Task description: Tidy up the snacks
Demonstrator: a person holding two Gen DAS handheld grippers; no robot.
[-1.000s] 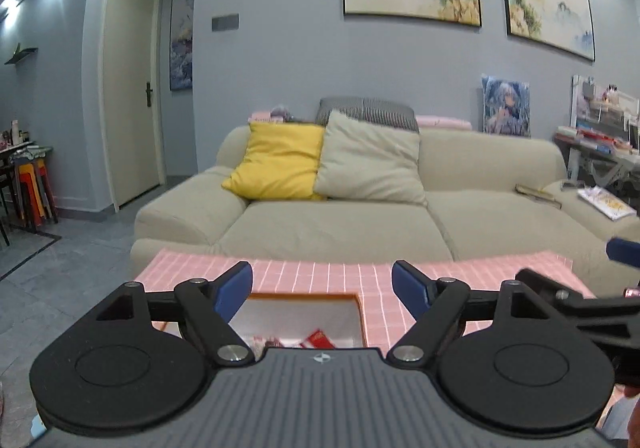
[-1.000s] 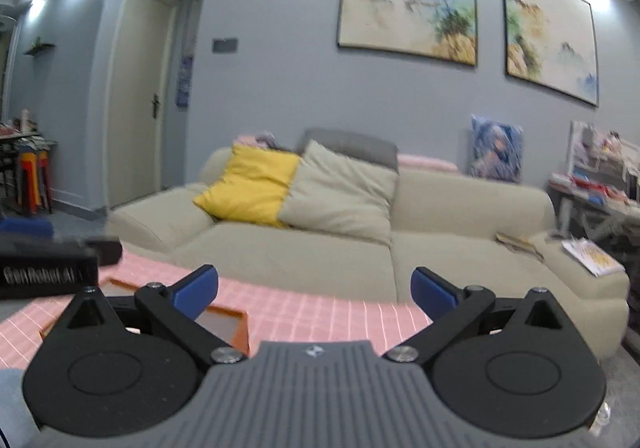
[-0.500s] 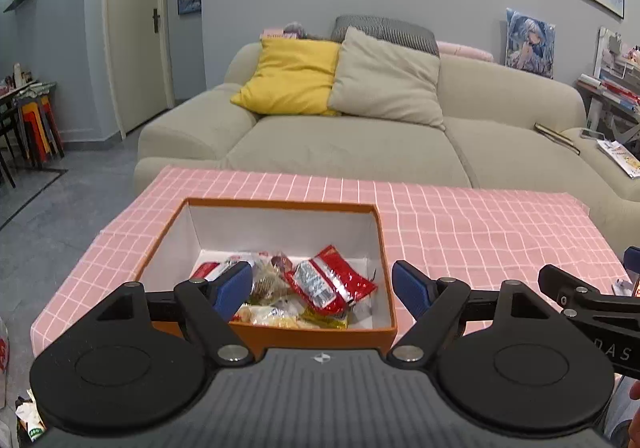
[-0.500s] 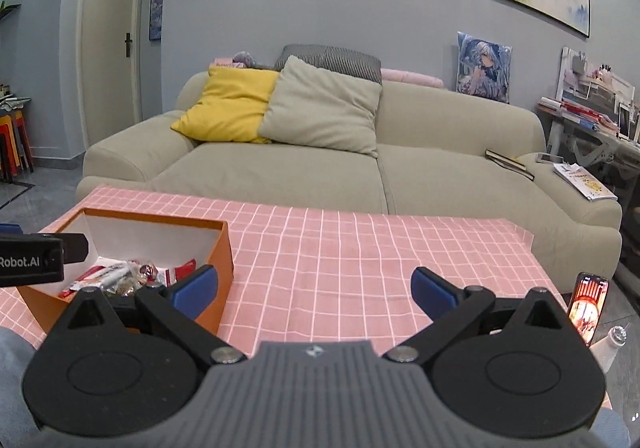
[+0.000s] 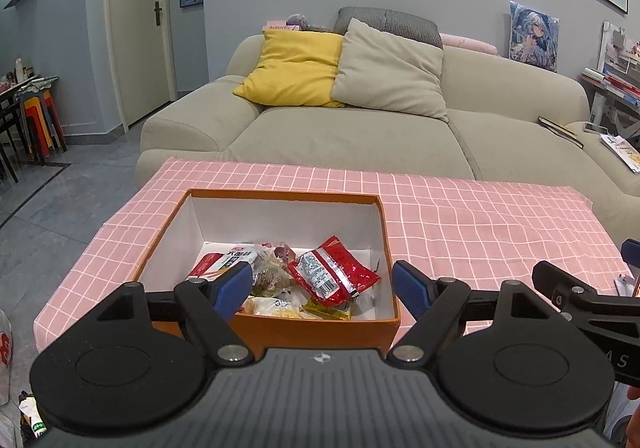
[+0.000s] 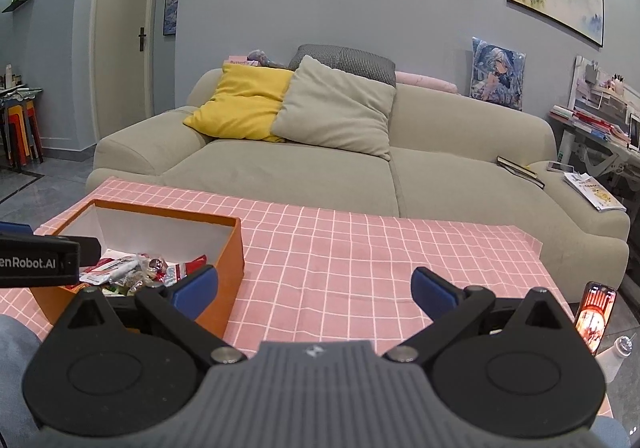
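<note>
An orange box (image 5: pixel 280 328) with white inner walls sits on the left part of a pink checked table (image 5: pixel 480 215). It holds several snack packets, among them a red foil packet (image 5: pixel 332 276) and a white packet (image 5: pixel 240 256). My left gripper (image 5: pixel 322 286) hovers just in front of the box's near wall, open and empty. In the right wrist view the orange box (image 6: pixel 230 260) lies at the left. My right gripper (image 6: pixel 314 290) is open and empty over bare cloth to the right of the box. The left gripper's body (image 6: pixel 36 258) shows at the left edge.
A beige sofa (image 5: pixel 360 135) with a yellow cushion (image 5: pixel 292 67) and a grey cushion stands behind the table. A phone (image 6: pixel 596 316) and a small bottle (image 6: pixel 618 354) are beyond the table's right edge. Stacked stools (image 5: pixel 40 119) stand far left.
Both cameras have tilted down from the wall and sofa toward the table. The box and its snacks have come into full view. Both grippers stayed open.
</note>
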